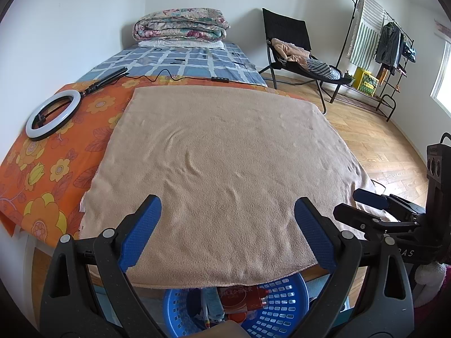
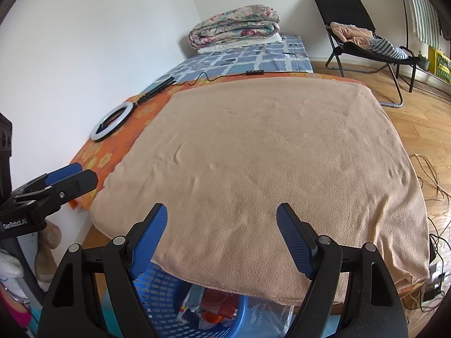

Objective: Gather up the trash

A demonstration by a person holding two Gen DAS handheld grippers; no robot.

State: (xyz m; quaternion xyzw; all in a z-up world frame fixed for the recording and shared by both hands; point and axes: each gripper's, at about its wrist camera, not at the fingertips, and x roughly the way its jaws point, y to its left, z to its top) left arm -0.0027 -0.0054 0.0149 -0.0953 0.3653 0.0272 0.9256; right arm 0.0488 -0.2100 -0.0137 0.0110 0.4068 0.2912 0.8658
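From your left wrist view, your left gripper (image 1: 227,229) hangs over the near edge of the tan blanket (image 1: 225,155) with its blue-padded fingers (image 1: 140,232) spread wide and nothing between them. The blanket lies flat over an orange flowered sheet (image 1: 56,152) on the bed. Below the blanket's edge, between the fingers, you can see the blue basket (image 1: 279,307) on the floor, with the trash (image 1: 239,300) already inside it: a red packet and some wrappers. A ring light (image 1: 52,112) lies on the orange sheet at the left, well apart from the gripper. Your right gripper (image 1: 372,201) shows at the right edge; from here you cannot tell how its fingers stand.

From your right wrist view, your right gripper (image 2: 222,239) also sits over the blanket's (image 2: 267,155) near edge, its fingers (image 2: 294,242) wide apart and empty. The blue basket (image 2: 160,301) lies under the edge, partly hidden by the left finger, and the trash (image 2: 217,304) in it shows as red and clear packaging. A folded quilt (image 2: 234,25) rests at the far end of the bed, and a black chair (image 2: 363,31) with clothes on it stands on the wooden floor (image 2: 422,129).
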